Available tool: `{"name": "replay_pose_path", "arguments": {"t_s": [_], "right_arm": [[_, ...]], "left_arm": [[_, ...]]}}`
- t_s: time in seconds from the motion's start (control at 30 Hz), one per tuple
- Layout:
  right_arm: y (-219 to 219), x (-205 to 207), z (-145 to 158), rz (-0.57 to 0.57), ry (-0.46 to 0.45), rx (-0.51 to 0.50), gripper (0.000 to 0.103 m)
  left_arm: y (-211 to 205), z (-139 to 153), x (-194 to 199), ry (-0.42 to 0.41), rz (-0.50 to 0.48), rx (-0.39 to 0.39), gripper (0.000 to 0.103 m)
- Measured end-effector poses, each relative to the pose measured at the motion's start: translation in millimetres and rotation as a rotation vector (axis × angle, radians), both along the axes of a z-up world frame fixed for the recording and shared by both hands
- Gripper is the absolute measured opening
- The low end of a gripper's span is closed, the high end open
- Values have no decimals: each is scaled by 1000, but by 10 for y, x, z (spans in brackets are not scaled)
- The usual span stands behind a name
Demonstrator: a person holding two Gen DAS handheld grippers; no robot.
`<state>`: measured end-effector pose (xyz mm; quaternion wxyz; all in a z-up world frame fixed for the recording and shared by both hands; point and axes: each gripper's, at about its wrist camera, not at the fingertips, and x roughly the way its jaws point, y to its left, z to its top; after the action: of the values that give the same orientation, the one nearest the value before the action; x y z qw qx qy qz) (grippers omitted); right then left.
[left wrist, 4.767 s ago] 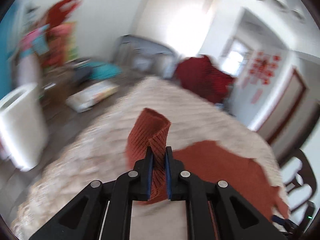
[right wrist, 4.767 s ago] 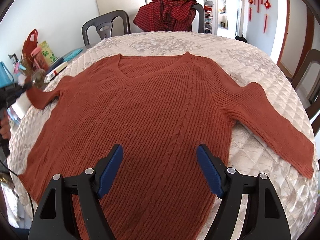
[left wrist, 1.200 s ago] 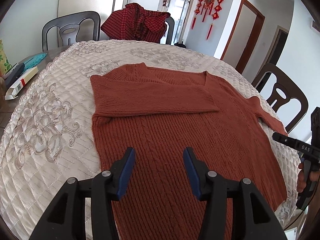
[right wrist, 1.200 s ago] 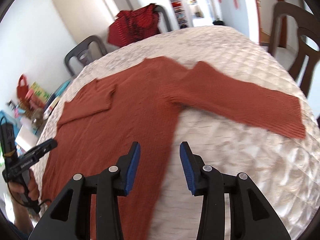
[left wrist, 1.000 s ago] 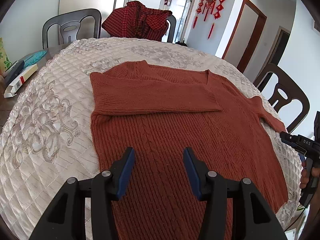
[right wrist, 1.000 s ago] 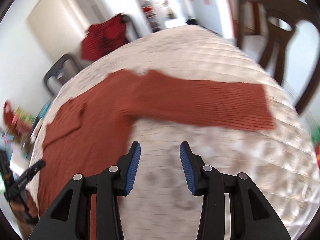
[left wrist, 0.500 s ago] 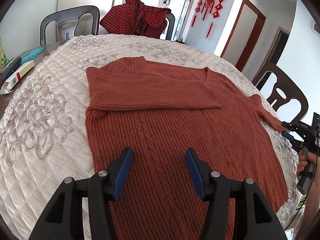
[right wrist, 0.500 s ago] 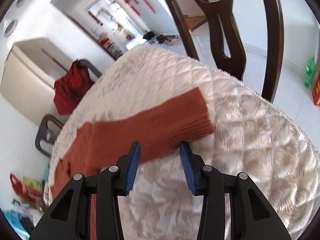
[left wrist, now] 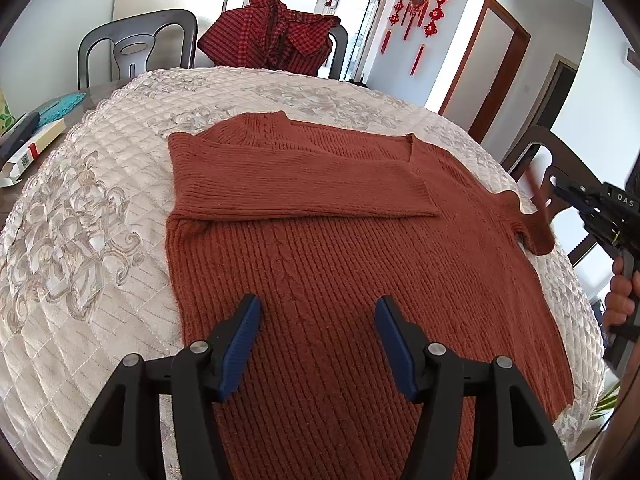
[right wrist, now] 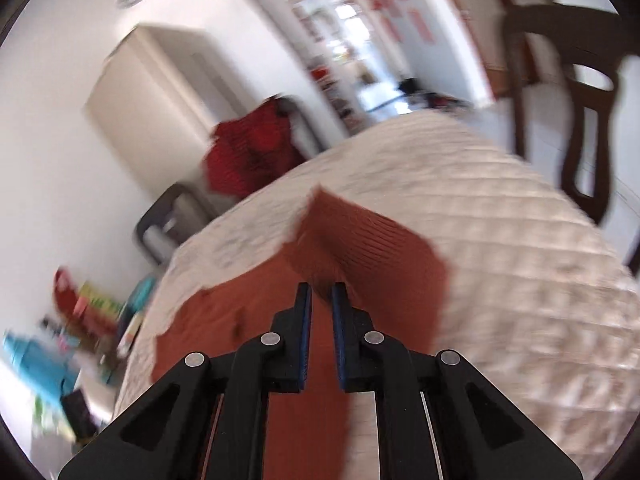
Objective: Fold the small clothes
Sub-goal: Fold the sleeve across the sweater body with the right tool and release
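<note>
A rust-red knit sweater [left wrist: 340, 240] lies flat on the quilted round table [left wrist: 80, 208]. Its left sleeve [left wrist: 300, 184] is folded across the chest. My left gripper [left wrist: 318, 336] is open and empty, hovering over the sweater's lower body. My right gripper [right wrist: 322, 300] is shut on the cuff of the right sleeve [right wrist: 372, 248] and holds it lifted off the table; it also shows at the right edge of the left wrist view [left wrist: 560, 194], where the raised sleeve [left wrist: 536, 220] stands up from the shoulder.
A red plaid garment [left wrist: 276, 40] hangs over a far chair. Dark chairs stand at the back left [left wrist: 136, 48] and at the right [left wrist: 548, 152]. A box and small items [left wrist: 28, 148] lie at the table's left edge.
My right gripper has closed on the right sleeve's cuff and lifted it off the table. My left gripper has stayed open over the sweater body.
</note>
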<state>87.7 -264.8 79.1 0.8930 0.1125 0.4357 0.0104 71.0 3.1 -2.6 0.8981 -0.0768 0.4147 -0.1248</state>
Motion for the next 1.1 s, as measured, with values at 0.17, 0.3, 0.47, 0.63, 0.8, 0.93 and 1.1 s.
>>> {"name": "replay_pose_path", "arguments": {"t_s": [0.17, 0.3, 0.47, 0.63, 0.8, 0.93, 1.1], "right_arm": [[725, 90, -503, 246, 161, -6, 11], [914, -16, -784, 344, 249, -43, 11], [563, -238, -530, 270, 179, -80, 14], [184, -350, -373, 147, 123, -132, 15], [-100, -416, -337, 50, 133, -150, 15], [-289, -510, -287, 1, 136, -163, 15], [-491, -600, -324, -37, 155, -157, 15]], "left_arm": [[25, 2, 4, 0, 0, -19, 63], [31, 9, 2, 0, 0, -23, 63], [-98, 159, 43, -10, -64, -36, 63], [-449, 398, 236, -25, -170, -113, 63], [-1062, 425, 528, 41, -314, -193, 62], [-1509, 323, 722, 136, -386, -277, 62], [-1879, 177, 982, 247, -369, -367, 55]]}}
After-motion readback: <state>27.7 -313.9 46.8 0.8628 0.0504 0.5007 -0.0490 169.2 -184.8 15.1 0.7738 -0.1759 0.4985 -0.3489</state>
